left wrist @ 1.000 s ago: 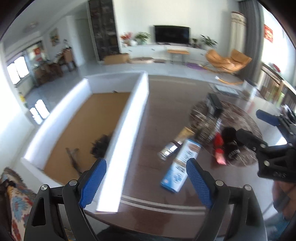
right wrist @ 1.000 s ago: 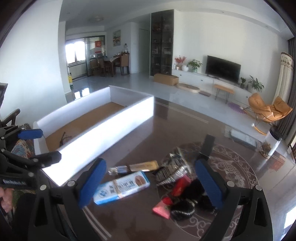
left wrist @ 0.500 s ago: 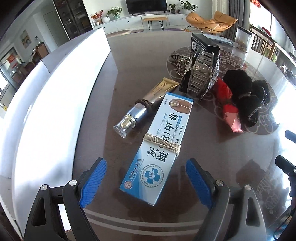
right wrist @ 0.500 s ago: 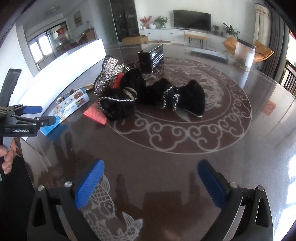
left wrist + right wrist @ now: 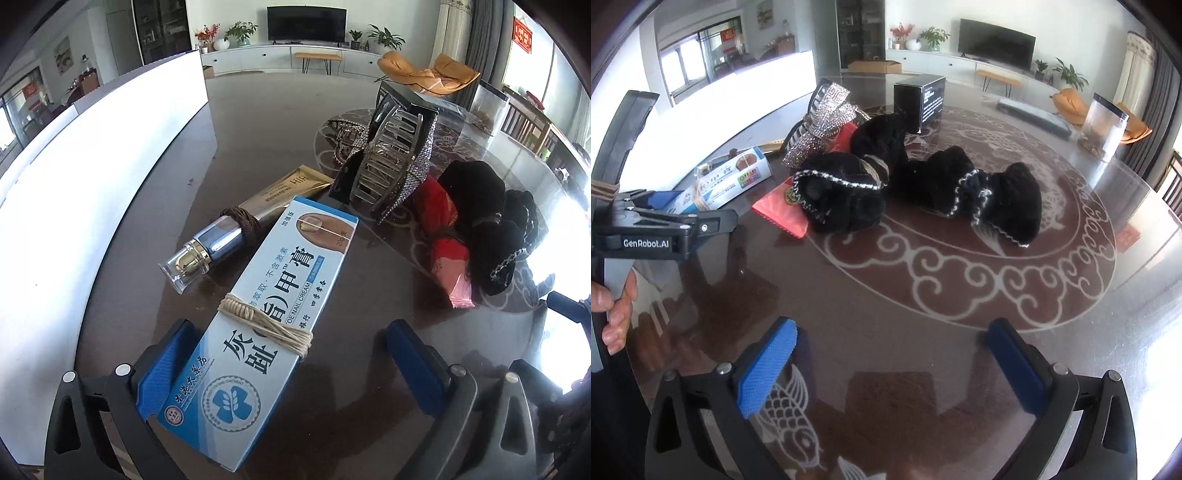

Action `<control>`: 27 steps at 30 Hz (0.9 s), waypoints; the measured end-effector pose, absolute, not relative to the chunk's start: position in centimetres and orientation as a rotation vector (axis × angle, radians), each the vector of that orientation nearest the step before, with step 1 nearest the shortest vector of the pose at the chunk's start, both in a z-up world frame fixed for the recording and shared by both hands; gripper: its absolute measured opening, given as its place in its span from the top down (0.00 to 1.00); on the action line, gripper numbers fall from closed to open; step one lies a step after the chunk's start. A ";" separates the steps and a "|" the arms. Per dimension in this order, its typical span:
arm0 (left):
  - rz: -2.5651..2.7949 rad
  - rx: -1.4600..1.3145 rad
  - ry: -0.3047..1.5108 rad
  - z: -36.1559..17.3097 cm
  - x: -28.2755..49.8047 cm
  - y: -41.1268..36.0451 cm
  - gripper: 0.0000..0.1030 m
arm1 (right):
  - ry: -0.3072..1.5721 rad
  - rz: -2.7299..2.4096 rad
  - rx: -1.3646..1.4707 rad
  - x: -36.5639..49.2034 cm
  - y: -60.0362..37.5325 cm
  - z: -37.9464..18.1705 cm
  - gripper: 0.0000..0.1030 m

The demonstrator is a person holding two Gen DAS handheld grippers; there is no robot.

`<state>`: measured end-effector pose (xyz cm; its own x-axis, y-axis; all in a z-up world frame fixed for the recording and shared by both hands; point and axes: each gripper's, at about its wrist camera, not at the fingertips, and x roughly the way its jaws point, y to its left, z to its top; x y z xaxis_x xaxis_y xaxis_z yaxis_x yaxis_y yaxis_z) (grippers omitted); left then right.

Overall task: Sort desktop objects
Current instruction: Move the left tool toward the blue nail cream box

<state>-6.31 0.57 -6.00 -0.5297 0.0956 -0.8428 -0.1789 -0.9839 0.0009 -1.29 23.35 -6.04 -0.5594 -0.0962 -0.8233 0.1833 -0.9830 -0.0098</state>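
A blue nail-cream box (image 5: 266,317) with a beige hair tie around it lies on the dark table; its near end sits between the open fingers of my left gripper (image 5: 291,354). Beside it lie a gold tube (image 5: 251,218) with a brown tie, a rhinestone hair claw (image 5: 395,166), a red packet (image 5: 447,254) and black scrunchies (image 5: 491,221). My right gripper (image 5: 886,354) is open and empty, low over the table, short of the black scrunchies (image 5: 923,188). The left gripper (image 5: 665,221) and the box (image 5: 731,177) show at the left of the right wrist view.
A long white-walled box (image 5: 92,177) runs along the table's left. A black carton (image 5: 919,99) stands behind the pile. A clear jar (image 5: 1104,125) stands at the far right. The table edge is near the left gripper.
My left gripper swung from the white box down to the nail-cream box and closed in around its near end. My right gripper dropped low toward the scrunchies.
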 end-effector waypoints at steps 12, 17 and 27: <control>2.647 -1.374 0.127 -6.0 -8.7 1.6 0.00 | 0.127 -2.670 1.373 -1.5 23.2 -6.1 0.00; 2.634 -1.346 0.142 -6.0 -8.9 1.5 0.00 | 0.127 -2.670 1.373 -1.5 23.2 -6.1 0.00; 2.635 -1.345 0.141 -6.0 -8.8 1.5 0.00 | 0.128 -2.670 1.374 -1.5 23.2 -6.1 0.00</control>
<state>-8.83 1.46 -6.04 -0.5746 0.1161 -0.8102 -0.2021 -0.9794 0.0030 -1.50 23.18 -6.09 -0.5747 -0.0823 -0.8142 0.1598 -0.9871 -0.0130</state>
